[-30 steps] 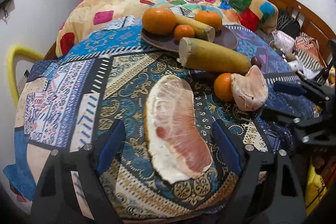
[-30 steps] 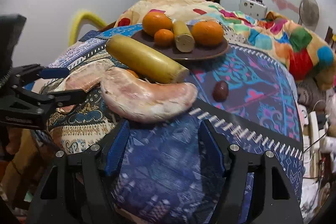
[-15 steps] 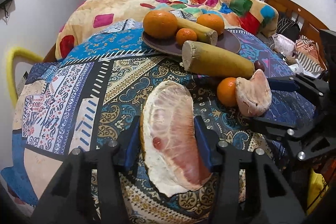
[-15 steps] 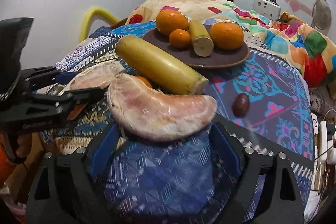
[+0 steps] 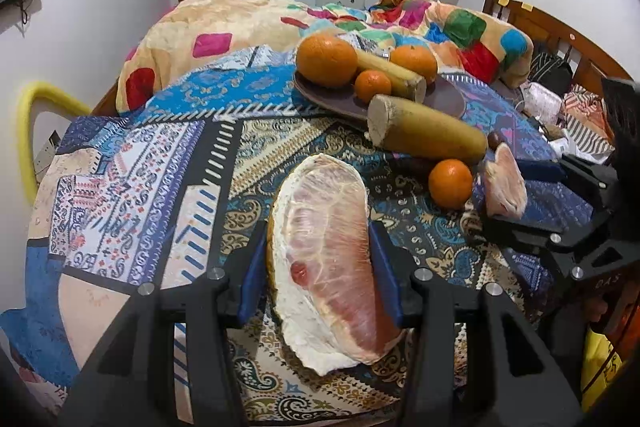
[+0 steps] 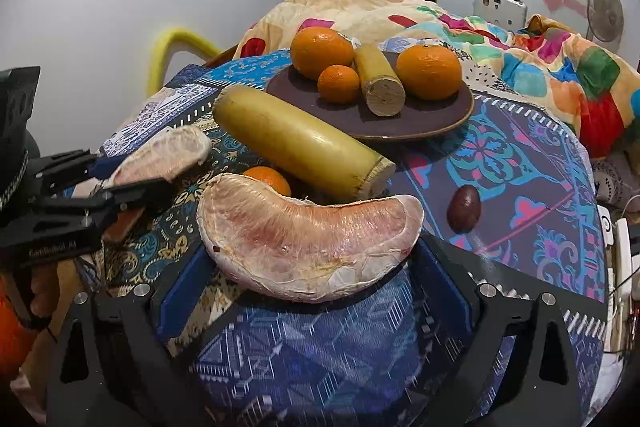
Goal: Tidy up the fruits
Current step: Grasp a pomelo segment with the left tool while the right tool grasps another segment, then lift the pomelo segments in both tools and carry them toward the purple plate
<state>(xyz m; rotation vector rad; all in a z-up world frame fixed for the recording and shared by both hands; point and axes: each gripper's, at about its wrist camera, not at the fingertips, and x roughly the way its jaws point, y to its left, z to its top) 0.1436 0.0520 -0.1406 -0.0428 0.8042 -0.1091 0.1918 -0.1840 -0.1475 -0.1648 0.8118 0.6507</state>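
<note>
Since a second ago the left gripper [image 5: 318, 269] has drawn its jaws in from well apart until the blue pads [image 5: 250, 283] press both flanks of a peeled pomelo segment [image 5: 332, 263], so it now grasps that piece; the right gripper [image 6: 312, 287] has just been opening, and its jaws now stand wide to either side of a second pomelo segment [image 6: 310, 243], whose ends lie just at the pads, though whether they touch it cannot be told.

Behind everything lies a bed with a beige quilt of coloured patches [image 5: 240, 23]. In front of it a patterned blue cloth [image 5: 132, 163] covers the table that bears the fruit. At the far side of the cloth sits a dark brown plate [image 6: 424, 119], holding two large oranges [image 6: 320, 51], a short cut length of a yellow-skinned, banana-like fruit [image 6: 378, 81] and a small mandarin [image 6: 338, 83] between them.

Just in front of the plate a longer yellow cut piece [image 6: 296, 141] lies on the cloth, slanting across it. The pomelo segment between the right jaws lies curved on its side near the table's near edge, just in front of that long piece. The left-held segment stands on its edge, further towards the table's left, touching the cloth at its near end as far as the views show. A loose mandarin [image 5: 450, 183] sits between the two segments, just beside the long yellow piece. A small dark brown fruit [image 6: 464, 207] rests alone on the cloth to the right, apart from the rest.
</note>
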